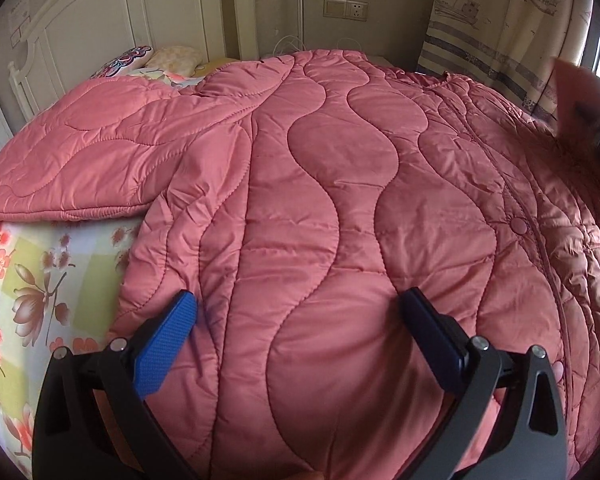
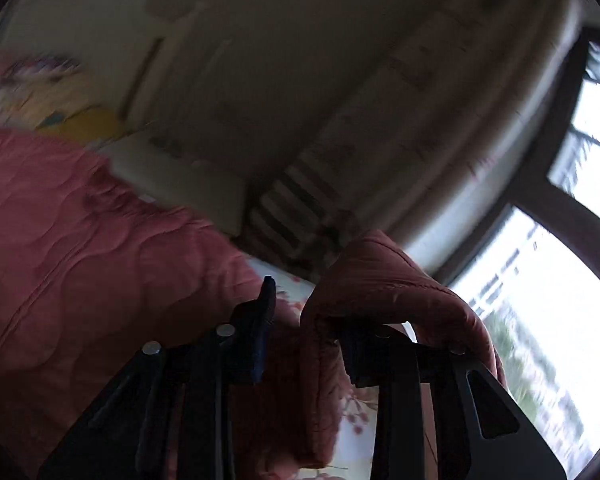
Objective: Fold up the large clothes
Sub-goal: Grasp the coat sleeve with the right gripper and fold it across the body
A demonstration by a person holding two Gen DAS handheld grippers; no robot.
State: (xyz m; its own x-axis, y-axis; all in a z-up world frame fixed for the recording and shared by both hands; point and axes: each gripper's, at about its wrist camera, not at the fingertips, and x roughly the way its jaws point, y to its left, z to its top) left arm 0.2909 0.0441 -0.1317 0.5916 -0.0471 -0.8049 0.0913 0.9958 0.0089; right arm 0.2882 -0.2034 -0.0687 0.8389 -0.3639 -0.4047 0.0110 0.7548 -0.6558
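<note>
My right gripper point(image 2: 306, 334) pinches the pink coat's point(image 1: 320, 200) cuff point(image 2: 384, 276) at three o'clock; swinging fast could tear it free. Left gripper point(image 1: 300, 328) gapes, empty.

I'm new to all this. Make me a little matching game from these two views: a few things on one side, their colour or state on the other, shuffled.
Things:
1. quilted coat
2. left gripper
3. bedsheet
4. right gripper

States:
A. floral print
B. jaws wide apart, resting on fabric
C. pink, spread over the bed
D. clamped on a fold of coat

Pairs: 1-C, 2-B, 3-A, 4-D
</note>
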